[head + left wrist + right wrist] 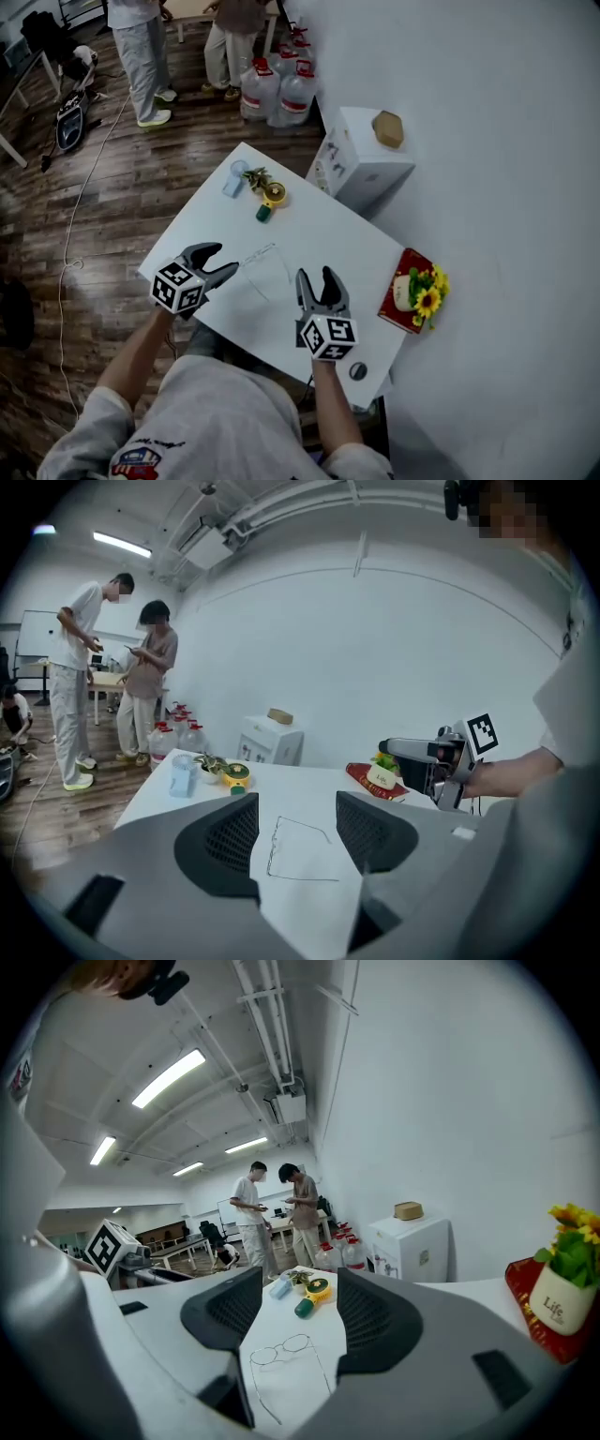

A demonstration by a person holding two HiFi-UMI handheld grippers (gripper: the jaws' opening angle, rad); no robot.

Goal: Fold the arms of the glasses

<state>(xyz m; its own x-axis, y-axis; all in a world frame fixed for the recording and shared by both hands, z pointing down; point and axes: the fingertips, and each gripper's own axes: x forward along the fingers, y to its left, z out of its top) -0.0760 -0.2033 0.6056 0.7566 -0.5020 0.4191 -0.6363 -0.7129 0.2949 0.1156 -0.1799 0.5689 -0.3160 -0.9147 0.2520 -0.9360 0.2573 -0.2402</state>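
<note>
- head view: the glasses (262,251) lie flat on the white table (349,242), roughly between the two grippers and touching neither
- they're a really thin wire frame with clear lenses, so from up top they're barely an outline on the white
- right gripper view shows them best: roundish lenses (280,1348) side by side at the far end, both arms swung out and running back toward the camera, so still unfolded
- left gripper view gets the glasses (271,850) side-on, as a thin open rectangle of wire on the table just past the jaw tips
- left gripper (225,258) hangs over the near left edge of the table, jaws spread wide with nothing in them; in its own view the pads stand well apart with only table and the frame showing through the gap
- right gripper (315,274) is over the table just right of the glasses, jaws also wide and not holding anything
- other stuff: a yellow gadget (274,194), a green thing (263,214) and a pale blue item (234,178) sit at the far end of the table, and a red book (396,302) with a little pot of yellow flowers (427,298) on it is by the right edge
</note>
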